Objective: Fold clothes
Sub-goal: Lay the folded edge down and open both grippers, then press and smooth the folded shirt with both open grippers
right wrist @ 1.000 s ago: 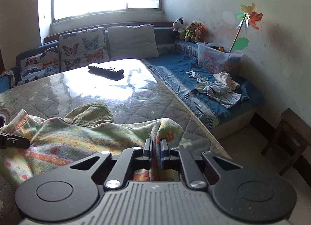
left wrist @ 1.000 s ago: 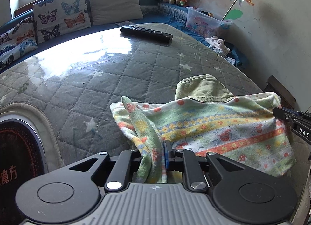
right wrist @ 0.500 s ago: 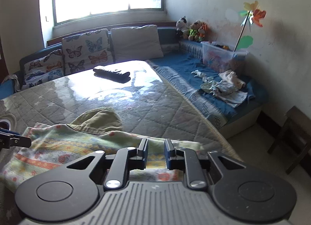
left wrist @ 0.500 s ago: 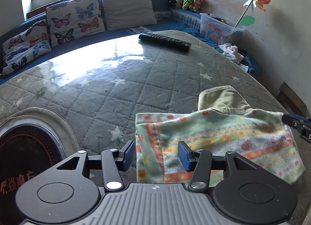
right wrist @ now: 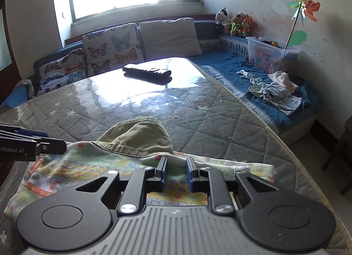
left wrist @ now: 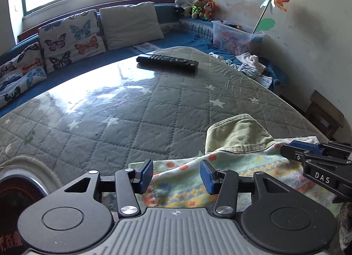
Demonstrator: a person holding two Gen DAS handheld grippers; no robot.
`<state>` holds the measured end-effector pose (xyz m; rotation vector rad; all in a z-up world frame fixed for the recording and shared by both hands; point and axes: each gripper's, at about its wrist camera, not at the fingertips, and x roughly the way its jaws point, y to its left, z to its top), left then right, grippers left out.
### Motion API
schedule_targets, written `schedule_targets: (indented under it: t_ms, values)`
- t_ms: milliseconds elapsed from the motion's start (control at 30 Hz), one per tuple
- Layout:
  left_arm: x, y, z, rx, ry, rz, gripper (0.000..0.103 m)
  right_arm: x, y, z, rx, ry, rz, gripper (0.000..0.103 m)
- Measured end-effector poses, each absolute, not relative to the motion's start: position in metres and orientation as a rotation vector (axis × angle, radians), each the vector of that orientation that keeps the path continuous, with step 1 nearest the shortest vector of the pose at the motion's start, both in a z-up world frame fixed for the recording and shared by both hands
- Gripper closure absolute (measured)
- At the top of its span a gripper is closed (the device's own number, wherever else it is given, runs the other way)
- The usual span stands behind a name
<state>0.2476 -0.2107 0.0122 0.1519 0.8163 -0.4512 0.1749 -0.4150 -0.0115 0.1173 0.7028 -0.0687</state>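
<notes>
Patterned garment (left wrist: 231, 180) lies flat under both claws – pads clear of it

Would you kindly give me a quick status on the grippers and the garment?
Left gripper closing slightly, jaws apart, gripping nothing. Right gripper open, empty. Patterned garment flat on the table, olive cloth on it. Remote far off.

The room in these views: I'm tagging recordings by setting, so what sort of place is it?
Most likely a home living room or playroom: a blue corner sofa with butterfly cushions, stuffed toys on its ledge, and a TV remote on the quilt-covered table.
</notes>
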Motion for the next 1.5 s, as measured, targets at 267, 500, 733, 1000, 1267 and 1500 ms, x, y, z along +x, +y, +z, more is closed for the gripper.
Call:
schedule_targets:
  t_ms: [267, 500, 733, 1000, 1267, 1500]
  values:
    - [0.264, -0.22, -0.004, 0.177, 0.842, -0.433, 0.054, 0.179, -0.415, -0.016, 0.115, 0.713, -0.081, 0.07]
    - [0.257, -0.212, -0.003, 0.186, 0.836, -0.427, 0.052, 0.168, -0.407, -0.008, 0.113, 0.698, -0.064, 0.052]
    - [0.235, -0.2, 0.005, 0.203, 0.815, -0.439, 0.05, 0.148, -0.392, -0.004, 0.116, 0.695, -0.022, 0.039]
    - [0.197, -0.179, 0.01, 0.216, 0.795, -0.46, 0.045, 0.117, -0.365, -0.004, 0.079, 0.689, 0.027, 0.032]
    - [0.164, -0.158, 0.005, 0.241, 0.756, -0.462, 0.042, 0.089, -0.343, -0.01, 0.063, 0.675, 0.043, 0.03]
    - [0.148, -0.141, -0.002, 0.229, 0.746, -0.451, 0.038, 0.073, -0.33, -0.012, 0.017, 0.655, 0.032, 0.03]
